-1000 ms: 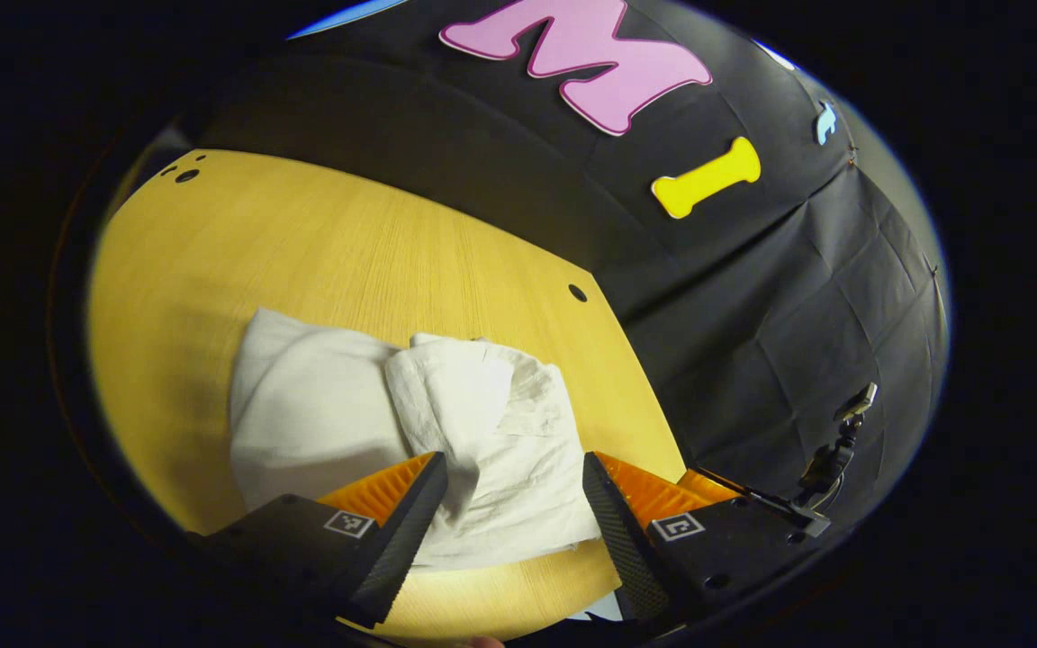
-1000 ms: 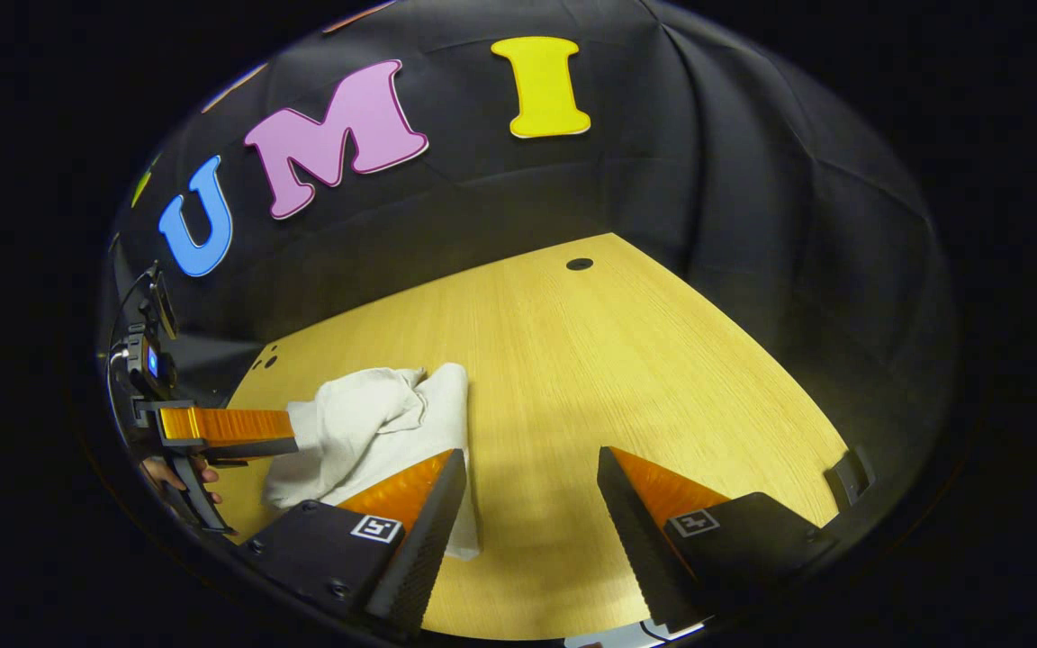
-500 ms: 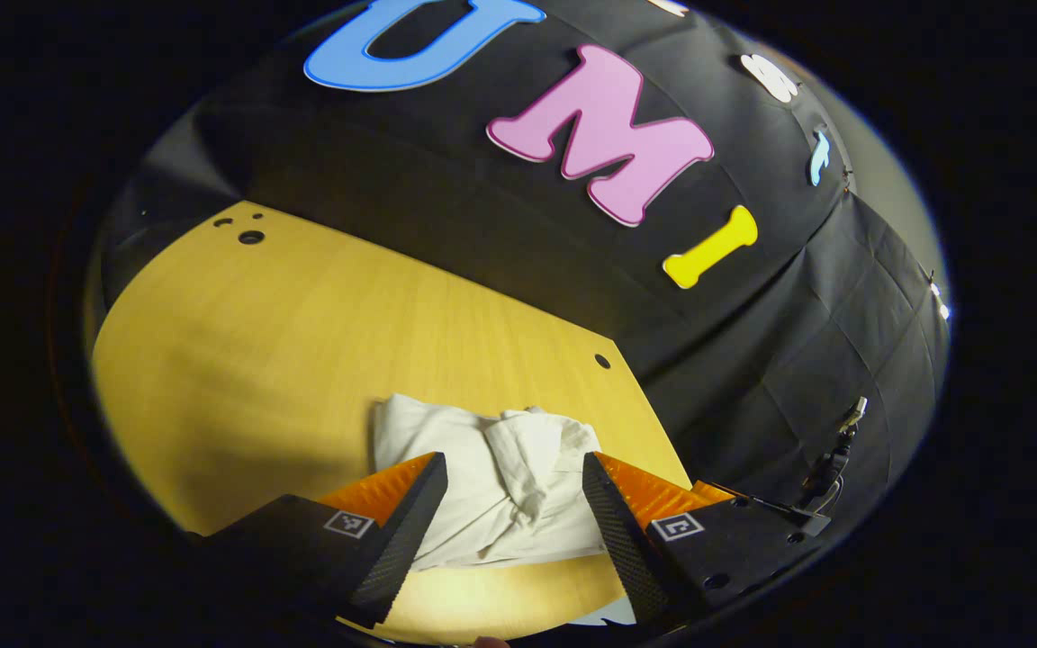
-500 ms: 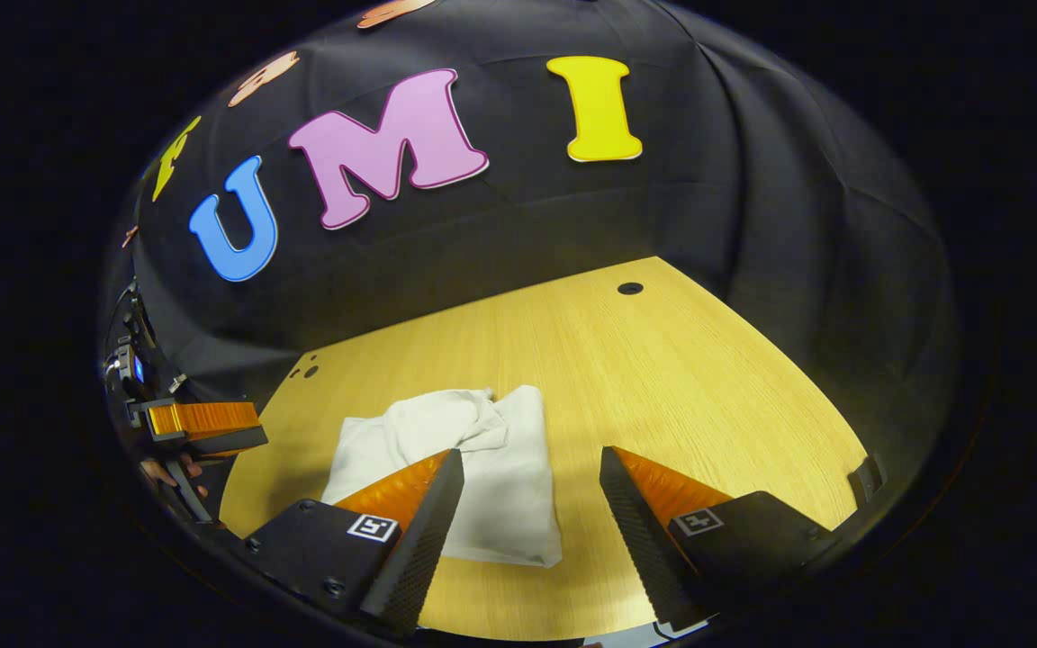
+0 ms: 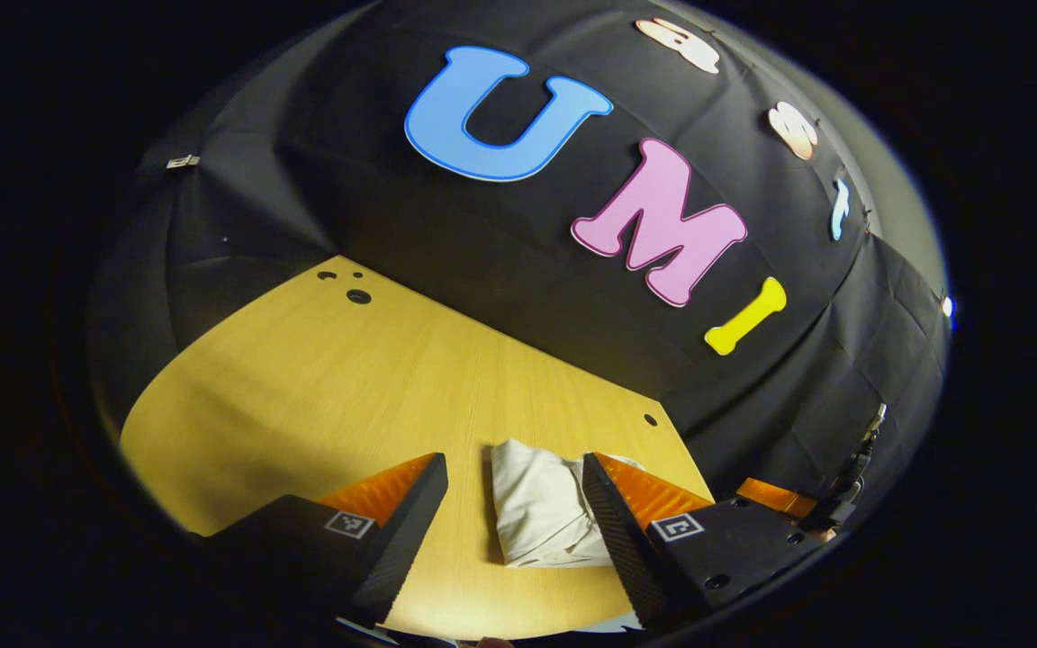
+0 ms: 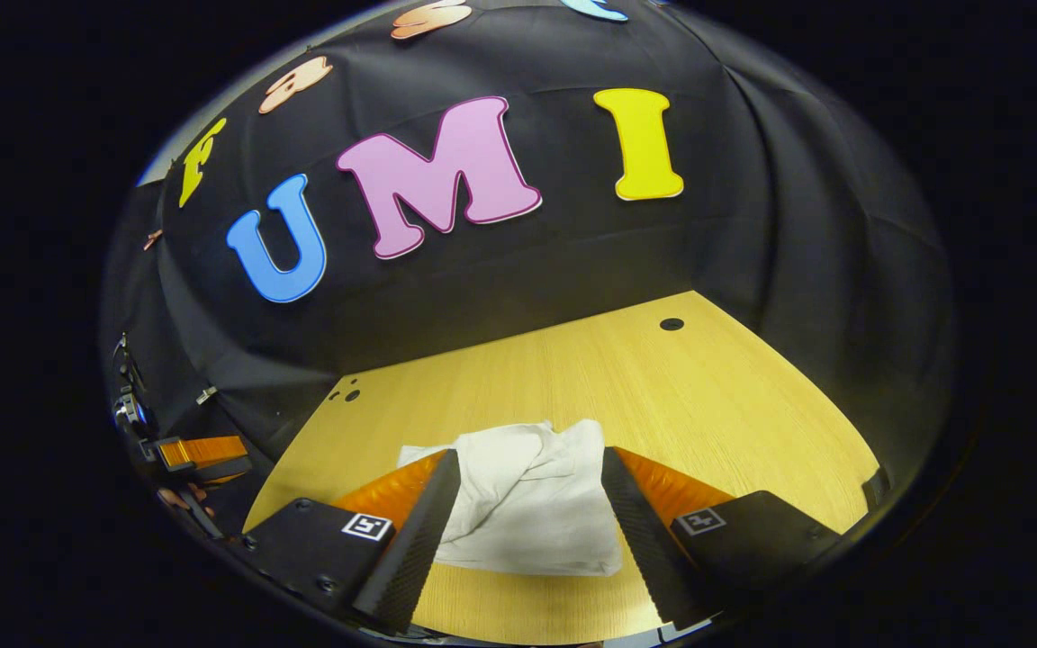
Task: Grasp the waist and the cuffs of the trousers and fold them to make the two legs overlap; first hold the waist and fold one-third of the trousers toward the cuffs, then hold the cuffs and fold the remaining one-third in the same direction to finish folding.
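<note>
Left gripper (image 5: 515, 517) hung above the near edge of the tabletop (image 5: 320, 396), jaws spread wide, nothing between them. It also appeared far off at the left rim of the right gripper view, with a bit of a hand under it, well apart from the cloth. Likely placed there because its part of the fold looked done.

The trousers (image 5: 541, 517) lay on the tabletop as a small white bundle, near the front edge and toward the right half. In the left gripper view the bundle sat just inside the right finger, partly hidden behind it, not touched by either one. In the right gripper view the trousers (image 6: 527, 499) looked like a compact stack: smooth flat layer on the near side, a wrinkled flap gathered on top toward the back. Waist and cuffs could not be told apart in that state. Stacked shape suggested the thirds were already laid over each other, so the task read as finished or nearly so. Top flap was a bit lumpy; it could slip open if bumped.

Right gripper (image 6: 529, 540) hovered above the bundle, jaws spread, cloth visible in the gap but no sign of either finger touching it. Held clear, probably so the fold was not dragged.

Rest of the tabletop was bare wood with a few small holes (image 6: 671, 323).
</note>
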### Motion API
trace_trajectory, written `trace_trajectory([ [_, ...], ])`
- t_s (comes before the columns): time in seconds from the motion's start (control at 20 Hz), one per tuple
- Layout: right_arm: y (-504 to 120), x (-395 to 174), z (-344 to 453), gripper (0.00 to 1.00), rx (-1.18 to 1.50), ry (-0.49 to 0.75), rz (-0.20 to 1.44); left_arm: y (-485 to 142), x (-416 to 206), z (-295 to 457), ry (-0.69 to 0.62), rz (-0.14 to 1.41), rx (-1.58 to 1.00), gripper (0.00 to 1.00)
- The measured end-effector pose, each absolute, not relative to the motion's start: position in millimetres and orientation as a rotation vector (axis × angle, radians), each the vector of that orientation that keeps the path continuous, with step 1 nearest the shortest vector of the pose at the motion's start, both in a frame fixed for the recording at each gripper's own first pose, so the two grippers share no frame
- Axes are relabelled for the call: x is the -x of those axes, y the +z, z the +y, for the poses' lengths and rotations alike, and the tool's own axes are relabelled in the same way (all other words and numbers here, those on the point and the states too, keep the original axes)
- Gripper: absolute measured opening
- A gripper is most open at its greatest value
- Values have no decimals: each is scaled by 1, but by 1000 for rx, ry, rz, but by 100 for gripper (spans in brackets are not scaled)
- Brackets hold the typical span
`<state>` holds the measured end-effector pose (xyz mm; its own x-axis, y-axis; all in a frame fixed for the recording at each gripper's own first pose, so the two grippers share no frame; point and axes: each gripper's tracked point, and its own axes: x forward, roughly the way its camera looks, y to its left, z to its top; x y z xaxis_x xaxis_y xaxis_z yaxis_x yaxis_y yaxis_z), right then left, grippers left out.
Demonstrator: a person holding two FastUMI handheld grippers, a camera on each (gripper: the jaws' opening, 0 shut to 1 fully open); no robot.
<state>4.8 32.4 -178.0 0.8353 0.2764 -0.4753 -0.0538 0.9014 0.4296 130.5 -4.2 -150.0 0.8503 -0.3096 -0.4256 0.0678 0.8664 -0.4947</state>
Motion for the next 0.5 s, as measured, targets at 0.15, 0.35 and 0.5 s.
trace_trajectory([
  [0.15, -170, -8, 35, 98, -438, 184, 550, -154, -114, 5, -194, 534, 462, 96],
  [0.35, -181, -9, 37, 98, -392, 191, 580, -156, -102, 6, -191, 537, 472, 96],
  [0.5, -186, -7, 44, 98, -368, 196, 593, -159, -96, 9, -196, 546, 454, 96],
])
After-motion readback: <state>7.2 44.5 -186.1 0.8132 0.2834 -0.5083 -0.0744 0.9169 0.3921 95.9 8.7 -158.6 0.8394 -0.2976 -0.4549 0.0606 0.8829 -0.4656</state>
